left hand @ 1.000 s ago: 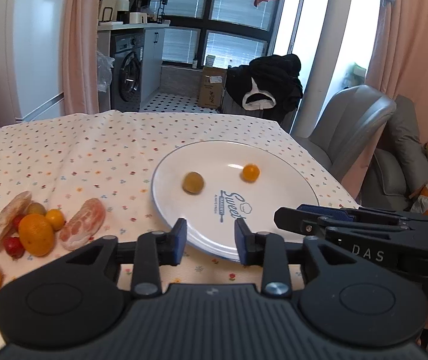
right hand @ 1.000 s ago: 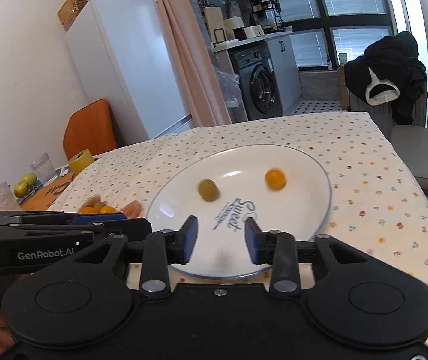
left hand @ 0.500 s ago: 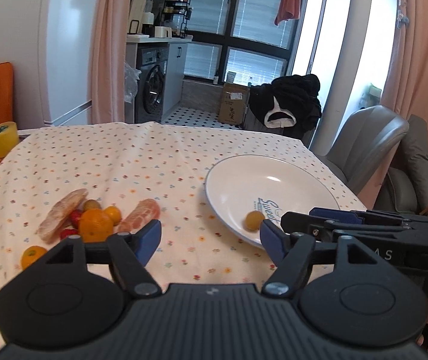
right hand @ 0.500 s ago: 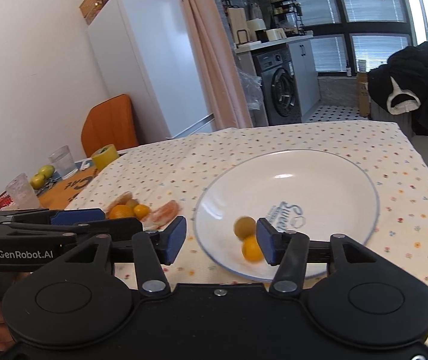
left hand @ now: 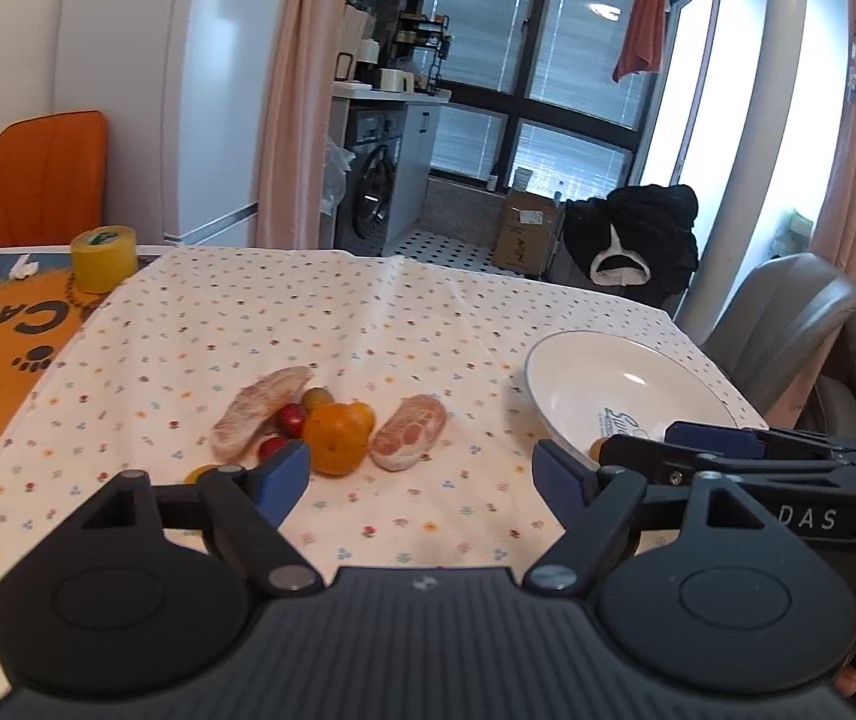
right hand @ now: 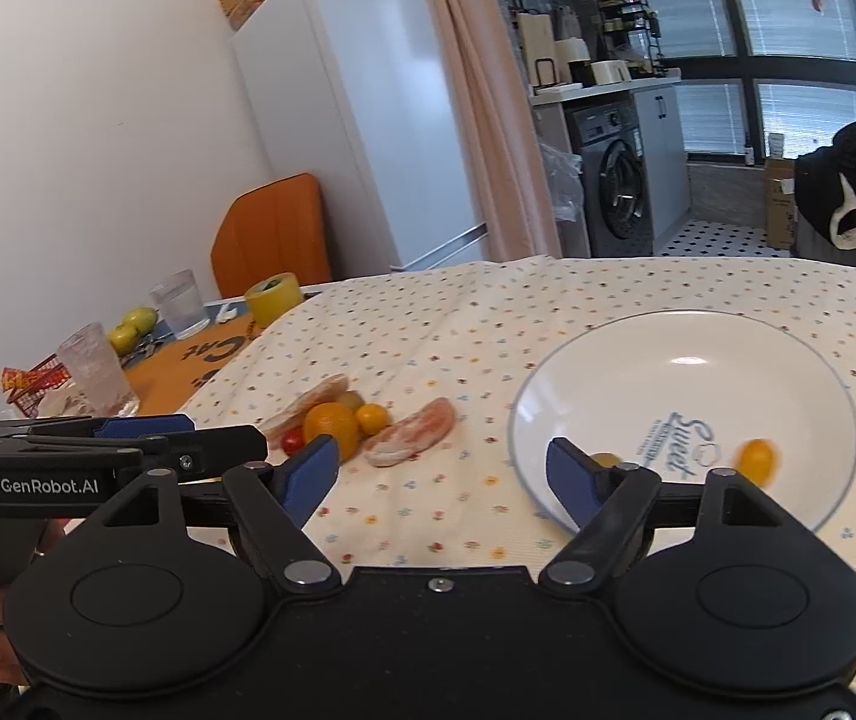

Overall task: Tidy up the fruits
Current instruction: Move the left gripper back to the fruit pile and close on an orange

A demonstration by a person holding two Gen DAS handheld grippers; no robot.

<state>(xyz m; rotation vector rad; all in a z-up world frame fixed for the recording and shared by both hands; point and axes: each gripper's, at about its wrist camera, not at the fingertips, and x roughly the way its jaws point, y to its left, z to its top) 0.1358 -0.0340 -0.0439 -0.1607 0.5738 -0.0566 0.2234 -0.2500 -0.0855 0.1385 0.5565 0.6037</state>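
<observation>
A pile of fruit lies on the flowered tablecloth: a big orange (left hand: 336,437), two peeled pomelo segments (left hand: 408,432) (left hand: 260,411), red cherry tomatoes (left hand: 291,417) and small yellow ones. The white plate (right hand: 727,360) on the right holds a small orange kumquat (right hand: 756,461) and a greenish fruit (right hand: 604,459) near its front rim. My left gripper (left hand: 422,474) is open, low in front of the pile, with nothing between its fingers. My right gripper (right hand: 444,468) is open too, over the cloth between pile and plate.
At the far left, on an orange mat (left hand: 2,330), stand a yellow tape roll (left hand: 104,258) and drinking glasses (right hand: 95,369). Two green fruits (right hand: 131,324) lie beyond them. A grey chair (left hand: 787,324) sits past the table's right edge.
Both grippers opened wide and swung left, from the plate toward the fruit pile. The two small fruits rolled to the plate's near side.
</observation>
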